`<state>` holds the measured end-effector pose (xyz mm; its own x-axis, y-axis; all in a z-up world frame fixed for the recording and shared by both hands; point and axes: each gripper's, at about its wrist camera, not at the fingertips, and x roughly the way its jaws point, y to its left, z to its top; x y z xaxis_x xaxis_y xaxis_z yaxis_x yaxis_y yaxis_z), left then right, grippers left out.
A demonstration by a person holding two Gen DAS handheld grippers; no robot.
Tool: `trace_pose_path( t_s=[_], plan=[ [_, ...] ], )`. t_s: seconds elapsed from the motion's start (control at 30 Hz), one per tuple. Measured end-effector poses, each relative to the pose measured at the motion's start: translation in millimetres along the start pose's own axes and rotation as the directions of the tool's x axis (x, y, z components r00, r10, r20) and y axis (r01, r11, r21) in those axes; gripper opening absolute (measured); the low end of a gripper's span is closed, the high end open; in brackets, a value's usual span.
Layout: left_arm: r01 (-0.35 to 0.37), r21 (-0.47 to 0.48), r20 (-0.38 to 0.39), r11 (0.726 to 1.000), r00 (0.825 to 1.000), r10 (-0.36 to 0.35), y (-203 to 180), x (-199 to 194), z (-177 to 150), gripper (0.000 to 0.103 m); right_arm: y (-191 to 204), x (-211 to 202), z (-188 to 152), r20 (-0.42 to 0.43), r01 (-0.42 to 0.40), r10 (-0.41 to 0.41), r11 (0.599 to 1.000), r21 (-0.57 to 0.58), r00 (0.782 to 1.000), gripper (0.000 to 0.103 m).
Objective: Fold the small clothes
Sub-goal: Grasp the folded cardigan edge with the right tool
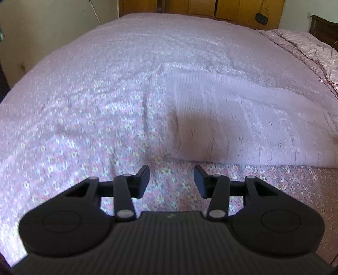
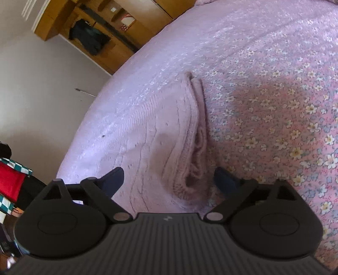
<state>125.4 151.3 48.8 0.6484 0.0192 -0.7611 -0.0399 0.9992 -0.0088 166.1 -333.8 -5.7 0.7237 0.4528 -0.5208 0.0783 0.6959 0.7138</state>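
A pale lilac ribbed knit garment (image 1: 243, 122) lies folded flat on the floral bedspread (image 1: 84, 127), ahead and to the right of my left gripper (image 1: 171, 182). The left gripper is open and empty, just short of the garment's near edge. In the right wrist view the same garment (image 2: 160, 137) shows its stacked folded edges. My right gripper (image 2: 169, 182) is open, with its fingers on either side of the garment's near corner, not closed on it.
The pink floral bedspread (image 2: 274, 105) covers the whole bed. A bunched pink quilt (image 1: 306, 50) lies at the far right. Wooden cupboards (image 1: 211, 8) stand behind the bed. A wall and shelving with dark clothes (image 2: 88, 40) are off the bed's edge.
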Motion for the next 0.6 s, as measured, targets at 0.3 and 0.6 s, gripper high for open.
trace_pose_path(
  t_s=[0.3,0.6],
  plan=[
    [-0.014,0.001,-0.027,1.000,1.000,0.014,-11,5,-4,0.048,-1,17,3,0.023,-0.037,0.036,0.998,0.052,0.999,0.072],
    [-0.004,0.015,-0.045,1.000,0.999,0.004,-18,5,-6,0.048,-11,20,1,0.026,-0.040,0.038,0.991,0.127,0.999,0.041]
  ],
)
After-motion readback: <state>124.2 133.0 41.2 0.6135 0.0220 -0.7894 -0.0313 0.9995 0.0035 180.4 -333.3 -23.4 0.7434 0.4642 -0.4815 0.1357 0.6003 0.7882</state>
